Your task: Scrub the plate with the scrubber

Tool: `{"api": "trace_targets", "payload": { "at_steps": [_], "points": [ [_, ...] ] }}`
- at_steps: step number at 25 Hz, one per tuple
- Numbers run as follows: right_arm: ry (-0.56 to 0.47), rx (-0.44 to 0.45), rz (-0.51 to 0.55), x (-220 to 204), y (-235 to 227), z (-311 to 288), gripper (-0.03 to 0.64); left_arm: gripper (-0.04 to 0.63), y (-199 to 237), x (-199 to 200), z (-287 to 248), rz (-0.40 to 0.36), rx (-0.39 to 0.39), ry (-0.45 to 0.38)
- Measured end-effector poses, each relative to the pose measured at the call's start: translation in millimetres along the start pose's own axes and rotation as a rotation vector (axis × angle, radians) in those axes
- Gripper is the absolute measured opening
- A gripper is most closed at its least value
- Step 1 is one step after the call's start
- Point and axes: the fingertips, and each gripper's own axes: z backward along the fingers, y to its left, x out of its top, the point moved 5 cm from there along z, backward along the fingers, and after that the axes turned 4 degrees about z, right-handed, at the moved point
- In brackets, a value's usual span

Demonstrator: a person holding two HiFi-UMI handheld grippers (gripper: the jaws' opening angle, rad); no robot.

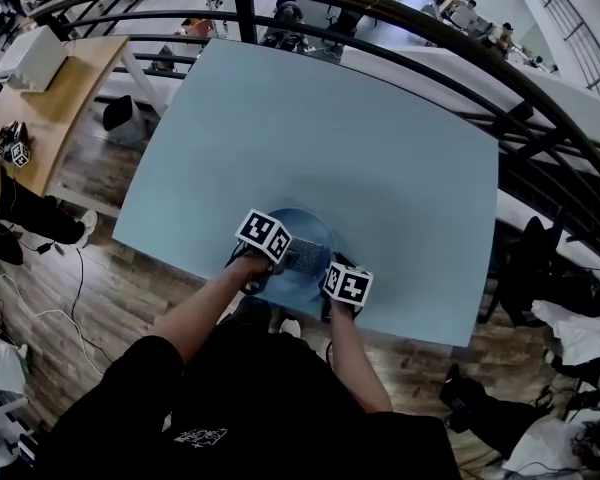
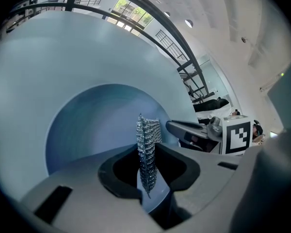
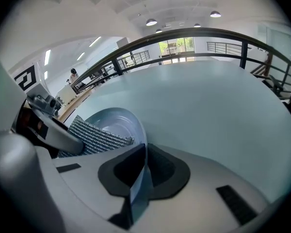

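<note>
Both grippers are clamped on something. On my left gripper (image 2: 148, 174) the jaws press together on the scrubber (image 2: 147, 144), a silvery mesh pad. I see it edge-on as a thin strip between them, and its long axis runs straight out from the jaws over the blue plate (image 2: 82, 125). In the right gripper view the pad spreads flat, its free end pointing toward the plate's middle. My right gripper (image 3: 139, 171) pinches the plate's rim edgewise between its jaws. In the head view the plate sits on the pale blue table (image 1: 330, 128), close to its near edge, with the scrubber between the two grippers.
</note>
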Motion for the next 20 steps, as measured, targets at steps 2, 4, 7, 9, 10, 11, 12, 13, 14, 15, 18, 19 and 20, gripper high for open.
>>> {"api": "trace_targets", "payload": {
  "at_steps": [2, 4, 7, 9, 10, 11, 12, 13, 14, 15, 18, 19, 20],
  "points": [
    [0.001, 0.004, 0.005, -1, -2, 0, 0.017, 0.095, -1, -10, -2, -0.002, -0.005, 0.015],
    [0.002, 0.008, 0.009, 0, -3, 0, 0.017, 0.095, -1, -18, -1, -0.006, -0.005, 0.026],
    [0.004, 0.012, 0.016, 0, -3, 0, 0.017, 0.095, 4, -28, 4, 0.003, -0.009, 0.034],
    [0.007, 0.015, 0.022, 0, -2, 0, 0.017, 0.096, 7, -36, 8, 0.010, -0.014, 0.039],
    [0.009, 0.016, 0.026, 1, -2, 0, 0.017, 0.095, 8, -40, 9, 0.013, -0.017, 0.042],
    [0.011, 0.016, 0.029, 1, -3, -1, 0.017, 0.095, 9, -45, 10, 0.017, -0.019, 0.045],
    [0.013, 0.017, 0.033, 1, -3, 0, 0.017, 0.095, 11, -50, 12, 0.023, -0.022, 0.046],
    [0.014, 0.017, 0.037, 1, -3, 0, 0.017, 0.097, 13, -55, 14, 0.030, -0.023, 0.046],
    [0.014, 0.017, 0.040, 2, -3, 0, 0.017, 0.097, 15, -58, 17, 0.039, -0.024, 0.043],
    [0.013, 0.016, 0.043, 3, -3, 1, 0.017, 0.097, 18, -61, 20, 0.048, -0.023, 0.041],
    [0.011, 0.014, 0.044, 3, -3, 1, 0.017, 0.097, 32, -68, 32, 0.065, -0.011, 0.035],
    [0.010, 0.015, 0.045, 3, -2, 0, 0.017, 0.098, 37, -69, 37, 0.068, -0.006, 0.034],
    [0.010, 0.016, 0.045, 2, -1, 0, 0.017, 0.098, 41, -70, 41, 0.069, 0.001, 0.033]
  ]
}}
